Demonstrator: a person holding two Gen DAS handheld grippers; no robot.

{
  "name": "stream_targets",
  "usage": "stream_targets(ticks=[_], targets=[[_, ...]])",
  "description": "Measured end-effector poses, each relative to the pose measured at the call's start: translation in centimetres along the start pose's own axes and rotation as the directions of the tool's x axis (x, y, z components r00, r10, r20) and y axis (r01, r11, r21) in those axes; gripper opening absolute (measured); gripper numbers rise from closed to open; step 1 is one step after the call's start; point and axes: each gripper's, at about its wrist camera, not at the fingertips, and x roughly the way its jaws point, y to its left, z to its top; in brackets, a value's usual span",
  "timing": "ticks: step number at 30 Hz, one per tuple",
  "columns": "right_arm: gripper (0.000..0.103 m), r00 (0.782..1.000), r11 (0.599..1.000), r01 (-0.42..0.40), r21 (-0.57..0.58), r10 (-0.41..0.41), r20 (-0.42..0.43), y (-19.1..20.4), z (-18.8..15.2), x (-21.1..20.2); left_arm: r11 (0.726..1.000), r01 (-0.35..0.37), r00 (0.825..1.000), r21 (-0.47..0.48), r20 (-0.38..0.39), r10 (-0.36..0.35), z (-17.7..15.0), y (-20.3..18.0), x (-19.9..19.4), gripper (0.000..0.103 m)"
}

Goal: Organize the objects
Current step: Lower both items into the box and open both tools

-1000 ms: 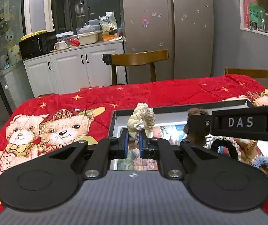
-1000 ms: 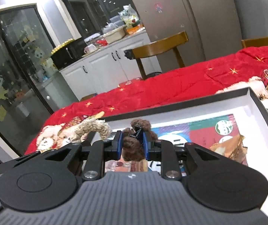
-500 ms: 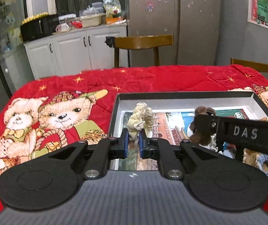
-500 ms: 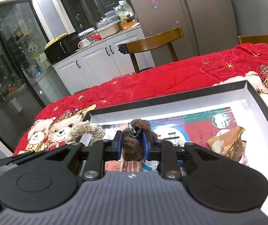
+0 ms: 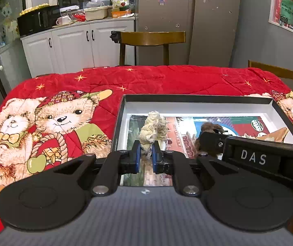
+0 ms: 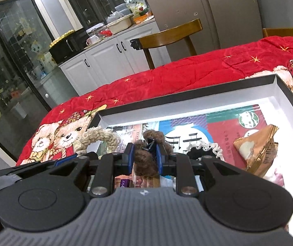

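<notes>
On the red bear-print quilt (image 5: 150,82), the left gripper (image 5: 145,158) pinches a cream woolly scrunchie (image 5: 153,130) above the left end of the black-rimmed box (image 5: 197,98), its lower part hidden between the blue pads. Beside it, the right gripper (image 6: 145,160) is clamped on a brown fuzzy scrunchie (image 6: 144,162), over the box's printed floor. Further right lie a black, white-edged scrunchie (image 6: 203,149), half hidden behind the gripper, and a tan packet (image 6: 257,147), its contents unclear.
</notes>
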Motion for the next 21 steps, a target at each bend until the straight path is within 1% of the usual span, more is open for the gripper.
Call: stream_targets(ticks=[5,10,17,21], targets=[[0.026,1.0,1.0,-0.018,0.018,0.018,-0.016,-0.18,-0.04,0.1,0.999,0.041,0.999,0.005,-0.01,-0.041,-0.1,-0.12,0.04,0.014],[0.026,0.999,0.999,-0.027,0.025,0.027,-0.021,-0.19,-0.1,0.11,1.0,0.031,0.999,0.003,-0.02,-0.031,-0.09,-0.11,0.1,0.014],[0.026,0.999,0.999,-0.026,0.028,0.027,-0.025,-0.32,-0.13,0.26,0.999,0.042,0.999,0.004,-0.018,-0.042,0.03,-0.16,-0.01,0.014],[0.026,0.999,0.999,-0.027,0.028,0.027,-0.025,-0.3,-0.13,0.25,0.999,0.036,0.999,0.006,-0.026,-0.036,-0.03,-0.19,0.16,0.014]])
